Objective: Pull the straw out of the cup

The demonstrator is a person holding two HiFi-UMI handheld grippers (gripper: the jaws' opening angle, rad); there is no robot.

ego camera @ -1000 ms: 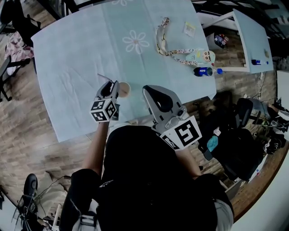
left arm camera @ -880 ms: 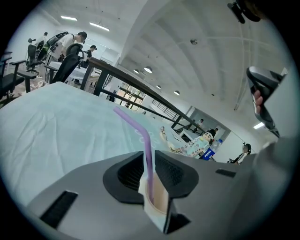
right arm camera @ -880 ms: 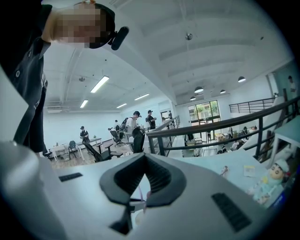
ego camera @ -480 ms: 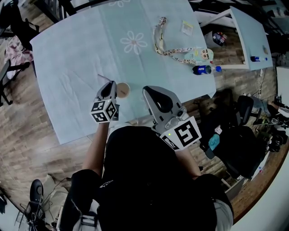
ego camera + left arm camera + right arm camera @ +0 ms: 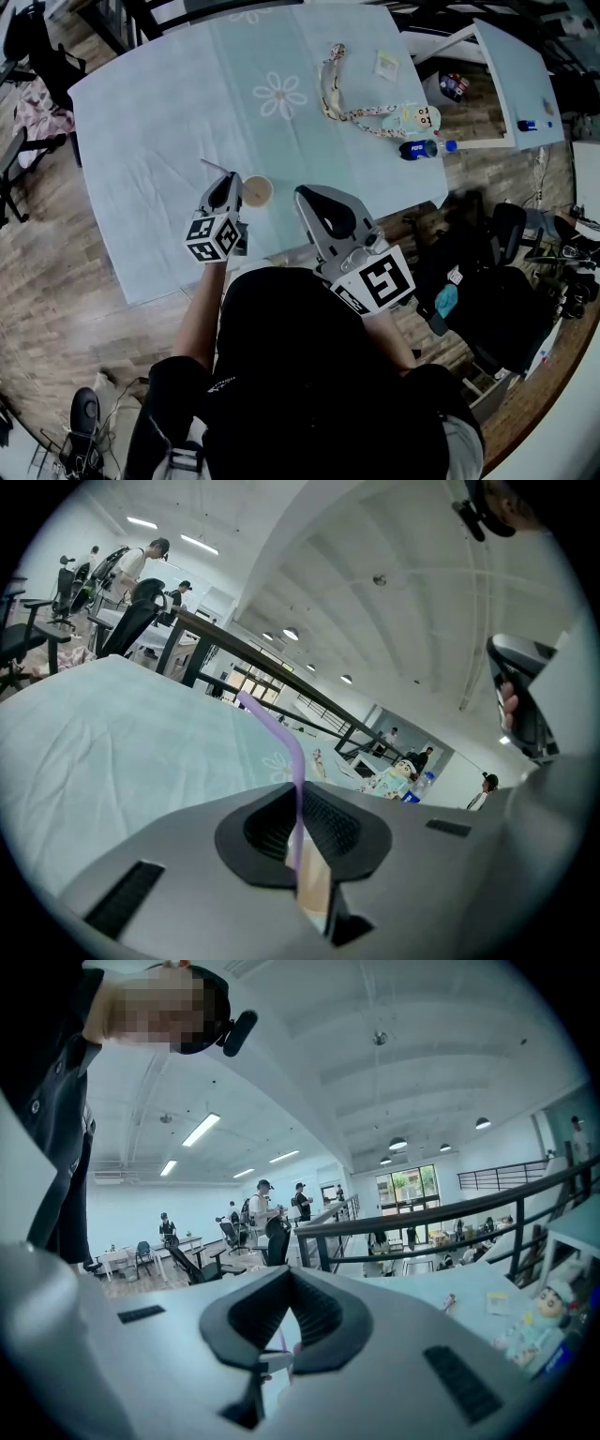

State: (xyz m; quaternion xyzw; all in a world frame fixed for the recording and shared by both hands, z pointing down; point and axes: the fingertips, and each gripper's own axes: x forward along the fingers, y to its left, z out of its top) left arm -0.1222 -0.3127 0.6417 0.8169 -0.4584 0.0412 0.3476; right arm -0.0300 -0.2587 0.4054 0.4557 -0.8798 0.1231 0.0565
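A tan paper cup (image 5: 258,191) stands near the front edge of the pale blue tablecloth (image 5: 150,112). A purple straw (image 5: 214,167) leans out of it to the left. My left gripper (image 5: 228,185) is beside the cup's left rim. Its jaws are closing, with the straw (image 5: 281,738) running up between the pads of the left gripper (image 5: 298,822), which pinch it. The cup (image 5: 314,888) shows just behind them. To the right of the cup, my right gripper (image 5: 314,192) hovers over the table edge. In its own view the right gripper (image 5: 286,1330) is shut and holds nothing.
A patterned lanyard (image 5: 337,89), a small figurine (image 5: 412,117), a blue bottle (image 5: 420,149) and a card (image 5: 386,62) lie at the far right of the table. A white side table (image 5: 511,84) stands beyond. Office chairs and bags ring the table.
The left gripper's jaws have drawn in around the straw beside the cup. Both hands stay in place; the view has shifted slightly.
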